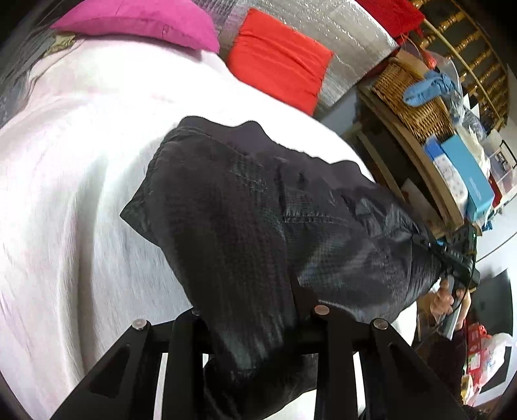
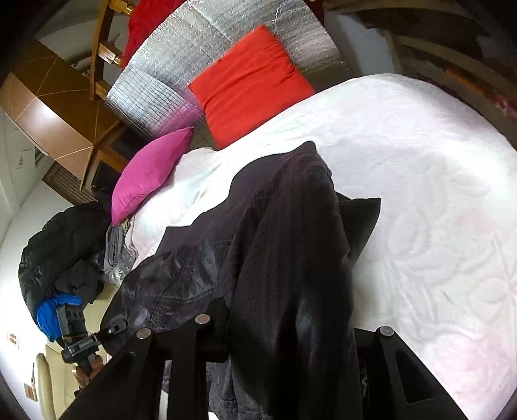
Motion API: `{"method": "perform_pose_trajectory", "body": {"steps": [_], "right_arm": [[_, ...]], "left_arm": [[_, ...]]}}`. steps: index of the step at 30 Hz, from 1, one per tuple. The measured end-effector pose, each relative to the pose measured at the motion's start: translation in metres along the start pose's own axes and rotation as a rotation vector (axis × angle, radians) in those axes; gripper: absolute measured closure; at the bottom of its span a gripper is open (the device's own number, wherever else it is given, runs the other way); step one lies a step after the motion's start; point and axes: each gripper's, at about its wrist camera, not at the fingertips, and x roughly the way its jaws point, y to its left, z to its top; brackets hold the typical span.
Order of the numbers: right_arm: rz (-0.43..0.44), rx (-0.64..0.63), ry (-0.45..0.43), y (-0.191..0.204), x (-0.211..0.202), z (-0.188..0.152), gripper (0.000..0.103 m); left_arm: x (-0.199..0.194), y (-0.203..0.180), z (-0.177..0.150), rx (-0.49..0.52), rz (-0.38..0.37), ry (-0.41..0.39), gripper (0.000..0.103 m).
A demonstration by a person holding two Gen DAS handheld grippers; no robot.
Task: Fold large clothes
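Observation:
A large black quilted garment (image 1: 245,206) hangs in the air above a bed with a pale pink cover (image 1: 71,181). Its near edge is bunched between the fingers of my left gripper (image 1: 252,310), which is shut on it, and the cloth hides the fingertips. It stretches right to my right gripper (image 1: 452,265), held by a hand (image 1: 441,299). In the right wrist view the same garment (image 2: 284,232) drapes over my right gripper (image 2: 278,323), shut on the fabric. My left gripper (image 2: 80,345) clamps the garment's far corner at lower left. The garment's far end rests on the bed cover (image 2: 420,181).
A magenta cushion (image 1: 139,19) and a red cushion (image 1: 278,58) lean on a silver foil panel (image 1: 349,38) at the bed's head. A shelf with a wicker basket (image 1: 413,97) and blue boxes (image 1: 462,174) stands on the right. Dark clothes (image 2: 58,245) are piled beside the bed.

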Motion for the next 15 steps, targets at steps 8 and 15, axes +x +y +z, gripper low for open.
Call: {"method": "perform_pose_trajectory", "body": {"steps": [8,15], "right_arm": [[0.042,0.191,0.061,-0.051,0.019,-0.015,0.041],[-0.053,0.207,0.008,-0.052,-0.011,-0.023,0.038]], "left_arm": [[0.027,0.011,-0.013,-0.075,0.135,0.142,0.03],[0.001,-0.003,-0.011,-0.029,0.245,0.094,0.029]]}}
